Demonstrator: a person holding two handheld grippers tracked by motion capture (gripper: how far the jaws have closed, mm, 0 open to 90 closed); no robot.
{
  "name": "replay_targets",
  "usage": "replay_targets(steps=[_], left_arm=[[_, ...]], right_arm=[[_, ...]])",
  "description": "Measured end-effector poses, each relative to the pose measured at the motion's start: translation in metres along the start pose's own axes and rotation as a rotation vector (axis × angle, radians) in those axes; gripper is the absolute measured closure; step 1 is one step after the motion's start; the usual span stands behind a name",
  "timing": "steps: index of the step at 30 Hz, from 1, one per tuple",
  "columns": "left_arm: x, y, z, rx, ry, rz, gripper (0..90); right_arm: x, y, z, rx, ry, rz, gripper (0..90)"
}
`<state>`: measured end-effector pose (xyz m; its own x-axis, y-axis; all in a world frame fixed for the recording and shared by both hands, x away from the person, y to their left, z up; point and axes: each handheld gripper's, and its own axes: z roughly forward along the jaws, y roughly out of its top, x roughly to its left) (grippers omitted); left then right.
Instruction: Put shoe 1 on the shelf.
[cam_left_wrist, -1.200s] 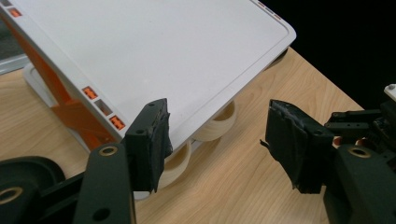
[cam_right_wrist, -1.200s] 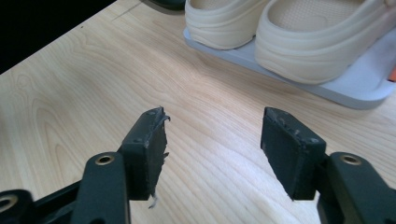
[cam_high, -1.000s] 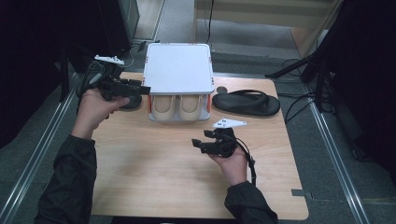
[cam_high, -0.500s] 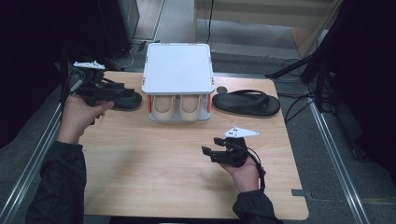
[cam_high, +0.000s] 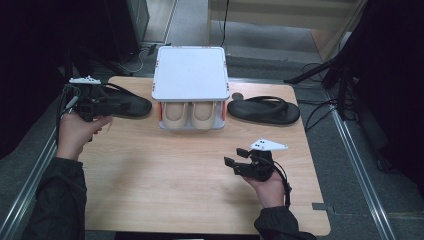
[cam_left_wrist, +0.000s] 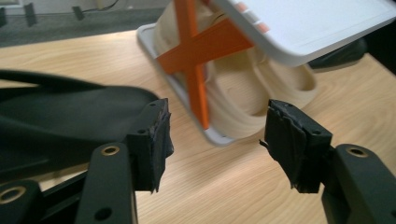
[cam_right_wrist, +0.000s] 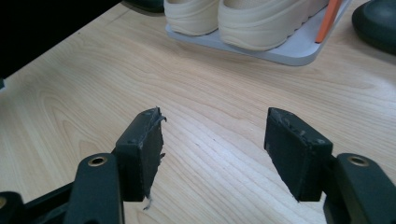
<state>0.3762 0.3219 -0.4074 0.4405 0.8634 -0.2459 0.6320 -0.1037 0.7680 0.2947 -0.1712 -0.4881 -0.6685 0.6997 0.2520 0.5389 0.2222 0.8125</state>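
A black sandal (cam_high: 132, 105) lies at the table's left, and its dark sole (cam_left_wrist: 56, 121) runs up behind the left jaw in the left gripper view. My left gripper (cam_high: 116, 105) (cam_left_wrist: 217, 135) hovers at that sandal's outer end. Its jaws have just been closing a little, still stand wide, and have only bare table between the pads. A second black sandal (cam_high: 265, 110) (cam_right_wrist: 378, 23) lies to the right of the rack. My right gripper (cam_high: 234, 156) (cam_right_wrist: 217, 140) is open over bare wood at the front right, pointing toward the rack.
A white shoe rack (cam_high: 190, 72) (cam_left_wrist: 303, 23) with orange cross braces stands at the middle back, a pair of cream shoes (cam_high: 192, 115) (cam_right_wrist: 252, 18) on its lower shelf. The wooden table (cam_high: 165, 175) has open surface in front. Cables and dark stands surround it.
My left hand has moved left and down, away from the rack to the left sandal's outer end. My right hand has drifted a little to the right.
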Motion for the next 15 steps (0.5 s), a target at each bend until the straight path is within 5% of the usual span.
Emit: replay_targets(steps=[8,15], left_arm=[[0.012,-0.015,0.018,0.055,0.06,-0.017,58.6],[0.022,-0.032,0.043,0.12,0.1,-0.023,82.2]], right_arm=[[-0.004,-0.001,0.001,-0.023,0.001,-0.02,34.1],[-0.002,-0.002,0.007,0.004,-0.018,-0.036,33.3]])
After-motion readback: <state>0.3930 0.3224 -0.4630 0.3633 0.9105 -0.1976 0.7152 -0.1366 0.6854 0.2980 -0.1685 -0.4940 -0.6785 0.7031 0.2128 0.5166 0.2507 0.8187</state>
